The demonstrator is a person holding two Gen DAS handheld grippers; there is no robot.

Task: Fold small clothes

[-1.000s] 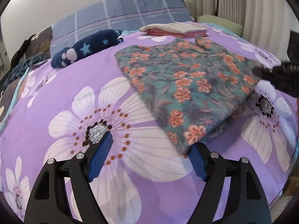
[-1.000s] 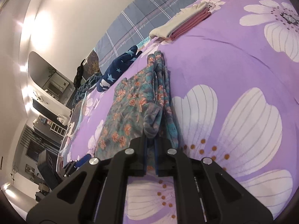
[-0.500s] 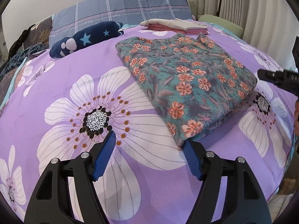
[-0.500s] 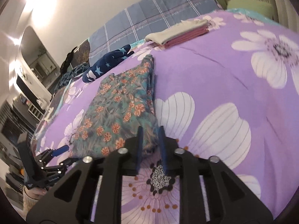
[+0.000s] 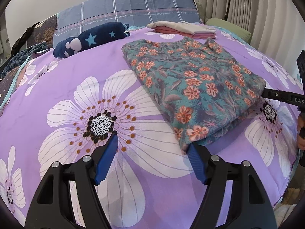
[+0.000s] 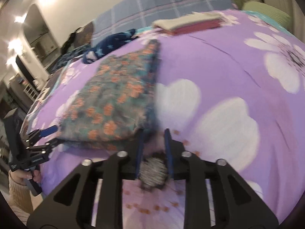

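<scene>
While the left gripper (image 5: 152,148) is hovering with jaws spread wide and empty, the folded floral garment (image 5: 192,84) is lying flat just ahead of its right pad; the right gripper (image 6: 153,133) is parting its narrow jaws, cloth already clear of them.

Floral garments (image 5: 192,84): one, folded
Stacks of folded clothes (image 5: 183,28): one
Star-patterned navy items (image 5: 89,39): one
Grippers: two, left gripper (image 5: 152,148) and right gripper (image 6: 153,131)
Green pillows (image 5: 226,27): one
</scene>
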